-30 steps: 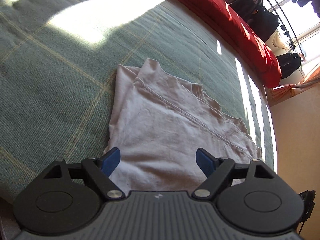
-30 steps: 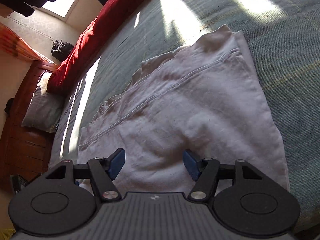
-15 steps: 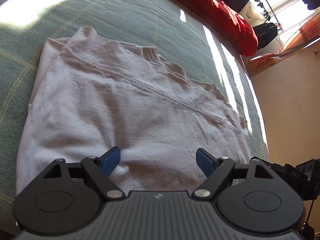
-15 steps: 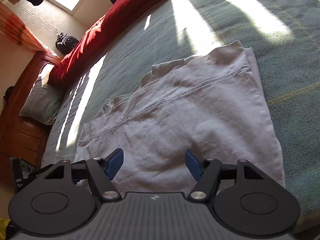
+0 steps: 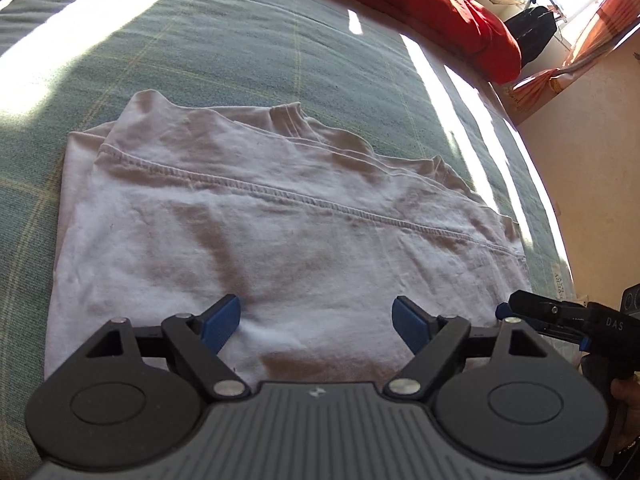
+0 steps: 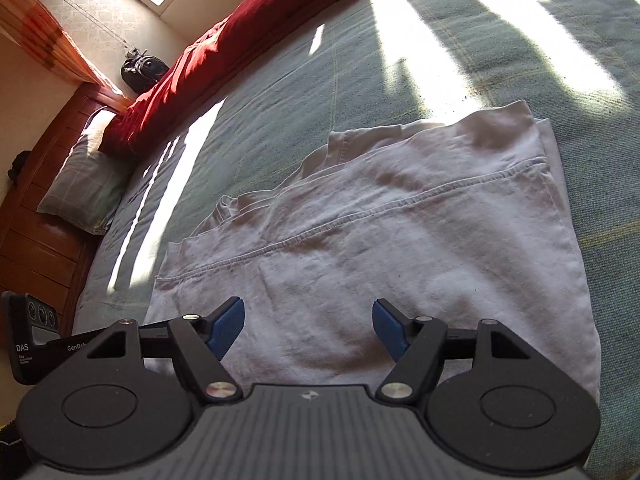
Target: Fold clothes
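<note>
A white T-shirt (image 5: 256, 232) lies folded flat on the green bed cover, hem seam running across its middle; it also shows in the right wrist view (image 6: 400, 248). My left gripper (image 5: 316, 320) is open and empty, hovering over the shirt's near edge. My right gripper (image 6: 308, 324) is open and empty, also over the near edge. The right gripper's body shows at the right edge of the left wrist view (image 5: 560, 316), and the left gripper's body shows at the left edge of the right wrist view (image 6: 36, 332).
The green checked bed cover (image 5: 240, 52) spreads around the shirt with bright sun patches. A red duvet (image 5: 440, 4) lies along the far side. A pillow (image 6: 84, 184) and wooden headboard (image 6: 40, 240) are at the left in the right wrist view.
Both grippers pulled back and rose slightly, so more of the shirt is in view. Both stayed open. The shirt has not moved.
</note>
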A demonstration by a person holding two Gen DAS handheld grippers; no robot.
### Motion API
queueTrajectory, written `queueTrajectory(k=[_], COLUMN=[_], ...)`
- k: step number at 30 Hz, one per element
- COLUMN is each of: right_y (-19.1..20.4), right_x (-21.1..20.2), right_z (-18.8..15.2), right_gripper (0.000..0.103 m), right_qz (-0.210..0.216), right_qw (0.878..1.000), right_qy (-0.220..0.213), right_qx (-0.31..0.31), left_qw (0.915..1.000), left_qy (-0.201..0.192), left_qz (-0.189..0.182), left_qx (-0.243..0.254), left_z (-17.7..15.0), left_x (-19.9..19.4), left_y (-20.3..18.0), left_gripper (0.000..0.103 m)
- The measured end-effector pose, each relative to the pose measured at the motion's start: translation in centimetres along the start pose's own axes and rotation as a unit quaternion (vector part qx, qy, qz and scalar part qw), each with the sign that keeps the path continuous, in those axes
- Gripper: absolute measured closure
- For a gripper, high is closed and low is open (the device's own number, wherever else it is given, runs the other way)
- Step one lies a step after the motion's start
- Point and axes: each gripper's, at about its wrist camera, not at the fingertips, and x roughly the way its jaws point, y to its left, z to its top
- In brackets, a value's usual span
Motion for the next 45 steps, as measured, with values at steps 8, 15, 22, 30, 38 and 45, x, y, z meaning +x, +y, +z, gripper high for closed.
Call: queueTrajectory(k=[8, 15, 22, 30, 38, 45], right_y=[-0.2, -0.3, -0.2, -0.1, 0.5, 1.0], right_x=[1.1, 1.2, 1.4, 1.7, 2.1, 2.6], right_z=[-0.1, -0.2, -0.4, -0.5, -0.9, -1.0], right_gripper=[0.028, 0.028, 0.026, 0.021, 0.008, 0.000], right_qz=[-0.033, -0.034, -0.035, -0.033, -0.030, -0.031], right_qw=[0.999, 0.999, 0.999, 0.999, 0.999, 0.998], right_qy=[0.009, 0.008, 0.008, 0.009, 0.007, 0.011], right_qx=[-0.007, -0.004, -0.012, -0.020, -0.033, -0.048], left_qw=[0.9993, 0.9975, 0.9959, 0.9945, 0.9952, 0.9946], left_qy=[-0.013, -0.042, -0.041, -0.047, -0.079, -0.072], left_qz=[0.030, 0.049, 0.077, 0.090, 0.052, 0.051], left_qx=[0.020, 0.030, 0.020, 0.026, -0.024, -0.056], left_z=[0.1, 4.1, 6.3, 8.0, 9.6, 10.0], left_x=[-2.2, -1.0, 1.9, 2.8, 1.0, 1.9], left_y=[0.5, 0.4, 1.6, 2.6, 4.4, 6.8], left_gripper=[0.020, 0.020, 0.020, 0.020, 0.020, 0.020])
